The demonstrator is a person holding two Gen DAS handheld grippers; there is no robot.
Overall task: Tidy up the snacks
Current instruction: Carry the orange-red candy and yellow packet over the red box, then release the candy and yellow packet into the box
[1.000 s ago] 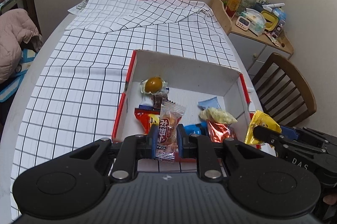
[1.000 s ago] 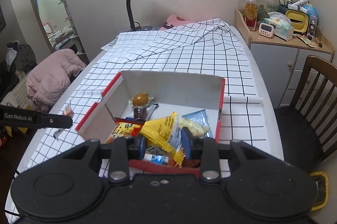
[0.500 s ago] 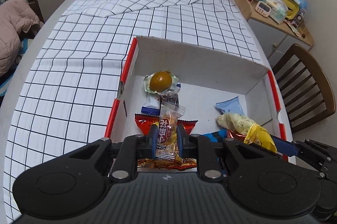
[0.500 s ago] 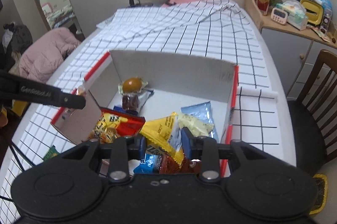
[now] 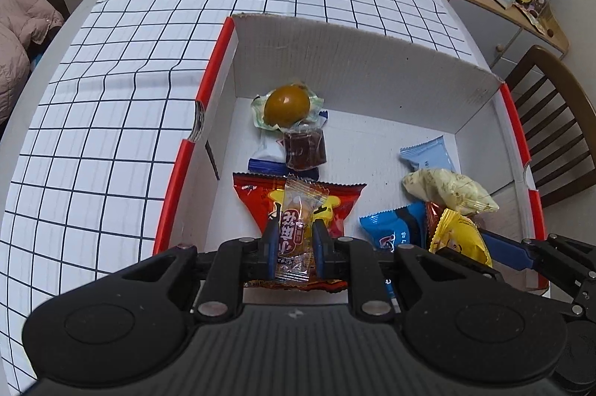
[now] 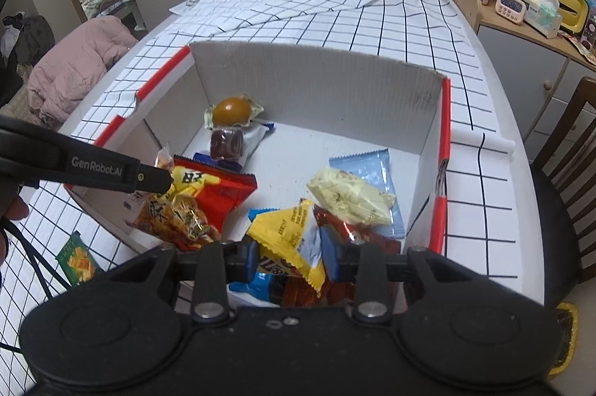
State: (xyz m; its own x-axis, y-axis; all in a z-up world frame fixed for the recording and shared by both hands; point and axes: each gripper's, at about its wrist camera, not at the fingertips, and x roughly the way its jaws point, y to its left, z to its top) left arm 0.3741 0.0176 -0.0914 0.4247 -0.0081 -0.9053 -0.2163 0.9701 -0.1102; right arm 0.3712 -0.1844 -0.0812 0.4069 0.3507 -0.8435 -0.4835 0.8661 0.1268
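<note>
Left gripper (image 5: 294,241) clamped on clear-wrapped candy (image 5: 294,232), held over near end of red-edged box (image 5: 372,75), just above red snack bag (image 5: 298,202)

Right gripper (image 6: 290,256) pinching yellow packet (image 6: 292,239) – low over box's near right corner, above blue packet (image 6: 257,286)

In box: wrapped egg (image 5: 287,103), brown jelly cube (image 5: 303,148), pale green packet (image 5: 447,189) – box sits on checked tablecloth (image 5: 111,120); green packet (image 6: 78,260) lies outside on cloth

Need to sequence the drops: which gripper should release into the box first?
Probably right: the right gripper holds its yellow packet over the box's pile, while the left gripper holds its candy nearer the rim.
</note>
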